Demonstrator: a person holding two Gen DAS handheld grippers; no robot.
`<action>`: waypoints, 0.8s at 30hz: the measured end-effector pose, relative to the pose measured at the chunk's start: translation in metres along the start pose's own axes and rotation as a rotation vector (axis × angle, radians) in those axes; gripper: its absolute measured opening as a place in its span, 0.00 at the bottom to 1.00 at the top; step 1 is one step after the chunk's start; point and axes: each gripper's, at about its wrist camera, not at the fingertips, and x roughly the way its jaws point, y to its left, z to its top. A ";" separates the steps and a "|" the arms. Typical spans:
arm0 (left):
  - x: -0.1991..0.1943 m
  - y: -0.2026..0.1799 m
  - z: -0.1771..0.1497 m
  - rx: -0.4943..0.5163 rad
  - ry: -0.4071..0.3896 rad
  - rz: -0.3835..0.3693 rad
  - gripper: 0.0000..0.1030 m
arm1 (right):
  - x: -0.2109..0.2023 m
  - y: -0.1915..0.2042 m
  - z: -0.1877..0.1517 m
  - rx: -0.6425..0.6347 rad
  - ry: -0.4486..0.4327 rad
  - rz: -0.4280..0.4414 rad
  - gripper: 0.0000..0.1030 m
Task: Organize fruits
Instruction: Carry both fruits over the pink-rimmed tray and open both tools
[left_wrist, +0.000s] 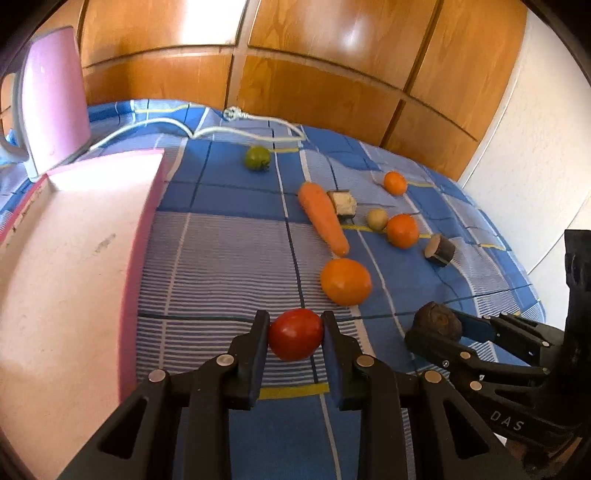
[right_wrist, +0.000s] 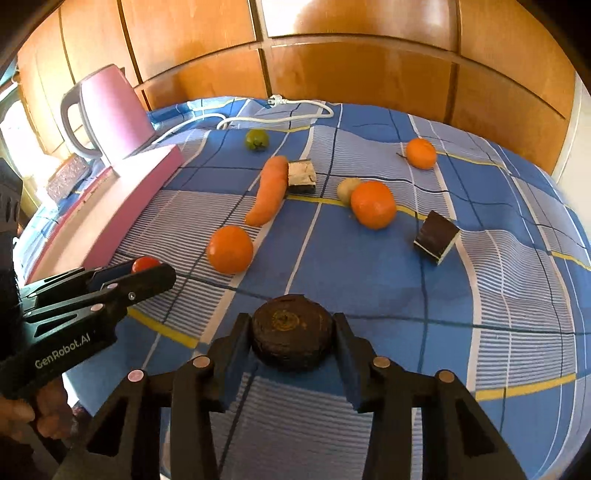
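My left gripper (left_wrist: 295, 334) is shut on a red tomato (left_wrist: 295, 332), just right of the pink tray (left_wrist: 66, 266). My right gripper (right_wrist: 291, 341) is shut on a dark round beet (right_wrist: 291, 338); it also shows at lower right in the left wrist view (left_wrist: 437, 325). On the blue checked cloth lie a carrot (right_wrist: 269, 190), three oranges (right_wrist: 229, 249) (right_wrist: 373, 204) (right_wrist: 421, 153), a green tomato (right_wrist: 257, 139), a small yellowish fruit (right_wrist: 347, 189) and two cut dark-skinned chunks (right_wrist: 301, 175) (right_wrist: 436, 236).
A pink kettle (right_wrist: 110, 114) stands at the back left behind the tray, its white cord (right_wrist: 280, 116) running across the far cloth. A wooden wardrobe (right_wrist: 332, 55) lies behind. The cloth's edge drops off at the right.
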 end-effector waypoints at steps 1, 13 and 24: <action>-0.004 0.000 0.001 0.001 -0.009 0.001 0.27 | -0.003 0.002 0.001 -0.001 -0.006 0.004 0.43; -0.065 0.040 0.018 -0.104 -0.146 0.114 0.27 | -0.016 0.062 0.029 -0.169 -0.067 0.079 0.43; -0.086 0.119 0.015 -0.242 -0.183 0.319 0.27 | 0.003 0.138 0.066 -0.278 -0.044 0.236 0.43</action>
